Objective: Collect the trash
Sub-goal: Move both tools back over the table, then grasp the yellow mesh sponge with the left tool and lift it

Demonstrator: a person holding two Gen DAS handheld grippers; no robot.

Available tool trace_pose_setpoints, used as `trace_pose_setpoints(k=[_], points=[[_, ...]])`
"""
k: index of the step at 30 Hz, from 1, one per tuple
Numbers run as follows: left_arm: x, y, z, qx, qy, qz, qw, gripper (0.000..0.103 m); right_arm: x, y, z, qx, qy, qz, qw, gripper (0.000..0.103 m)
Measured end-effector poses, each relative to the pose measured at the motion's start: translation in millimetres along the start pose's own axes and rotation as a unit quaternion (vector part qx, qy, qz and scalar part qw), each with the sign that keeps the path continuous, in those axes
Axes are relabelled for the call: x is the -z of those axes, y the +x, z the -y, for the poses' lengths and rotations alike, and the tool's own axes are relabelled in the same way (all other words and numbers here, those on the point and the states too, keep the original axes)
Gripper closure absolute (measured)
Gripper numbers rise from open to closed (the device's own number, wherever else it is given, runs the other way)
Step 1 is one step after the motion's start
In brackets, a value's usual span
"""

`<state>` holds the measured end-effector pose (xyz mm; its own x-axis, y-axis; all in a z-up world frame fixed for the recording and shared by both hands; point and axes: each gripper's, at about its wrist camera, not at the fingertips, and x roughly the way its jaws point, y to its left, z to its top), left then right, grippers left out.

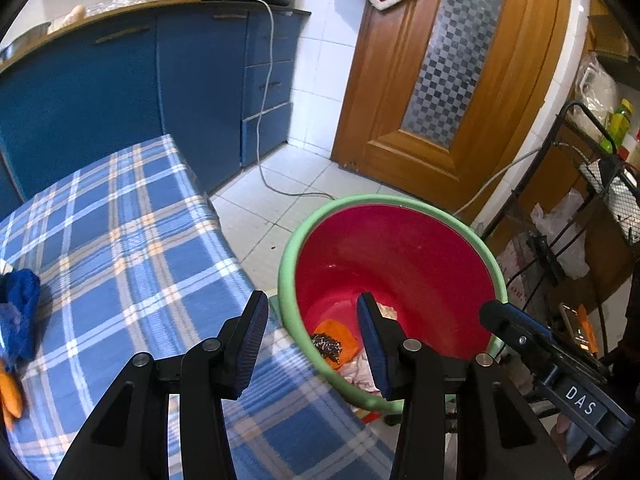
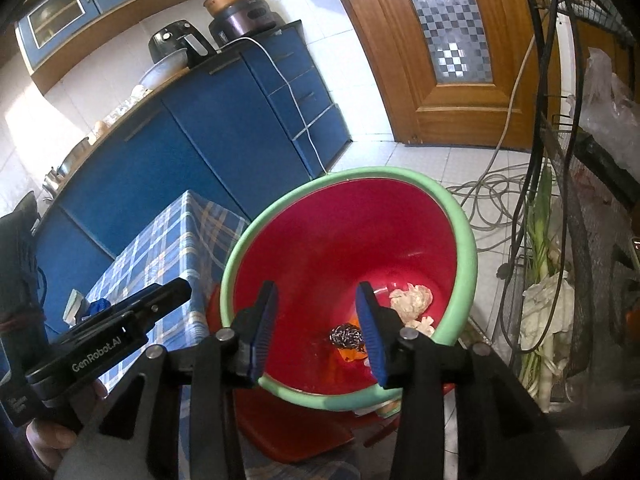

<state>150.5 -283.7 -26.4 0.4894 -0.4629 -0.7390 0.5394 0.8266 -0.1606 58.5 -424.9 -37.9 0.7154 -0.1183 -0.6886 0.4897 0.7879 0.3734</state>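
A red bin with a green rim [image 1: 288, 248] [image 2: 460, 216] stands on the floor beside the table. Inside lie a steel scourer [image 1: 327, 347] [image 2: 347, 336], an orange scrap [image 1: 334, 330] and crumpled white paper [image 2: 412, 300]. My left gripper [image 1: 314, 344] is open and empty, over the table edge and the bin's rim. My right gripper [image 2: 318, 332] is open and empty, above the bin's mouth. The right gripper's body shows in the left wrist view [image 1: 560, 368]. The left gripper's body shows in the right wrist view [image 2: 112, 336].
The table has a blue plaid cloth [image 1: 120, 240] with a blue rag [image 1: 20, 312] and an orange item [image 1: 10, 396] at its left edge. Blue cabinets [image 1: 120, 80], a wooden door [image 1: 440, 80], a wire rack [image 1: 580, 200] and floor cables [image 2: 488, 192] surround the bin.
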Motion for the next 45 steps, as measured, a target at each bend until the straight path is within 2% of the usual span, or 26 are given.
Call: trace_pose_setpoints(k=[11,23,36,38,45], points=[[13,-44,-27,-0.017,-0.027,0.024,0.9992,0.056,5,-21,-24,-0.014,-0.016,0.012,1.000,0.055],[33,-93,-83,-0.052,-0.077,0.055,0.9942,0.055,16,-29,-67,-0.039,-0.051,0.007,0.998,0.051],[41,-123,-158,-0.109,-0.138,0.074,0.9816,0.053,32,-18,-113,-0.062,-0.089,-0.015,0.994,0.045],[43,-124,-166,-0.120,-0.146,0.072,0.9793,0.049,34,-15,-118,-0.063,-0.096,-0.020,0.993,0.045],[55,-121,-203,-0.150,-0.174,0.056,0.9716,0.049,40,-3,-129,-0.065,-0.108,-0.034,0.991,0.045]])
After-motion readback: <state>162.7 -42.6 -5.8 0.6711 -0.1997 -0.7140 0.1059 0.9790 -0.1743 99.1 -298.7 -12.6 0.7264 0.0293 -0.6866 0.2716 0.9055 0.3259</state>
